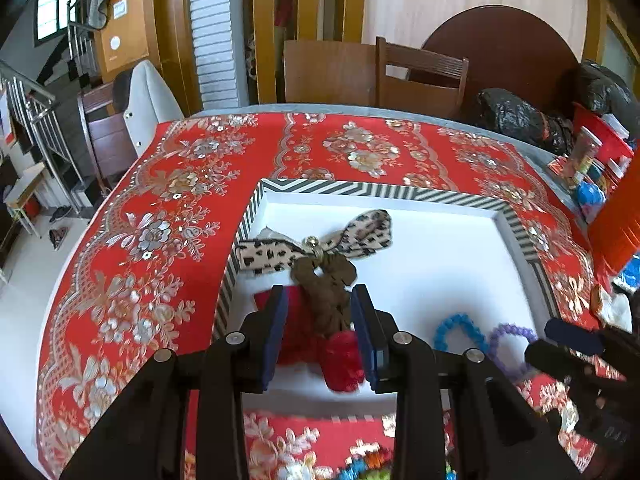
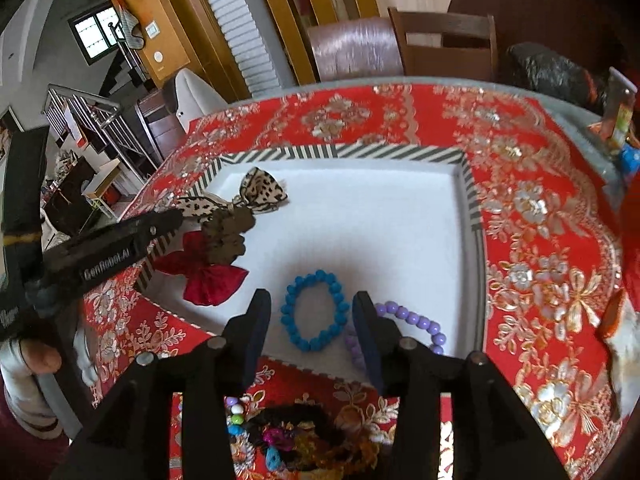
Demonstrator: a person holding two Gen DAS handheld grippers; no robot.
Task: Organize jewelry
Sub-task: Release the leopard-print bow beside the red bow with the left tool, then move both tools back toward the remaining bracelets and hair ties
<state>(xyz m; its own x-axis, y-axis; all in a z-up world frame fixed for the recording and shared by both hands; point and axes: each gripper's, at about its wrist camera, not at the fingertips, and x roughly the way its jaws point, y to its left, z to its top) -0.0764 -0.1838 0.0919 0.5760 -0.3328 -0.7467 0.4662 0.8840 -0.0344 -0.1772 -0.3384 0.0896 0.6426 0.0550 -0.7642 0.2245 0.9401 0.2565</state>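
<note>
The left gripper [image 1: 320, 320] hangs with jaws apart over a brown scrunchie [image 1: 326, 288] lying on a red bow [image 2: 208, 278] in the striped tray [image 2: 400, 153]. The right gripper [image 2: 310, 334] gapes above a blue bracelet [image 2: 314, 310], purple bracelet [image 2: 416, 322] beside it.

Right gripper [image 2: 311, 322] parted wide, nothing between the fingers [image 2: 256, 326] but air. Blue bead bracelet [image 2: 314, 310] lying flat just ahead, framed by both fingers, on the white tray [image 2: 400, 216]. Purple bead bracelet [image 2: 420, 326] partly hidden behind the right finger. Far ahead and left, left gripper [image 2: 176, 216] reaching in over a brown scrunchie [image 2: 226, 234], leopard bow [image 2: 260, 192] and red bow [image 2: 210, 280]. Below the fingers, a heap of colourful trinkets [image 2: 296, 436] on the red cloth [image 2: 540, 220].
</note>
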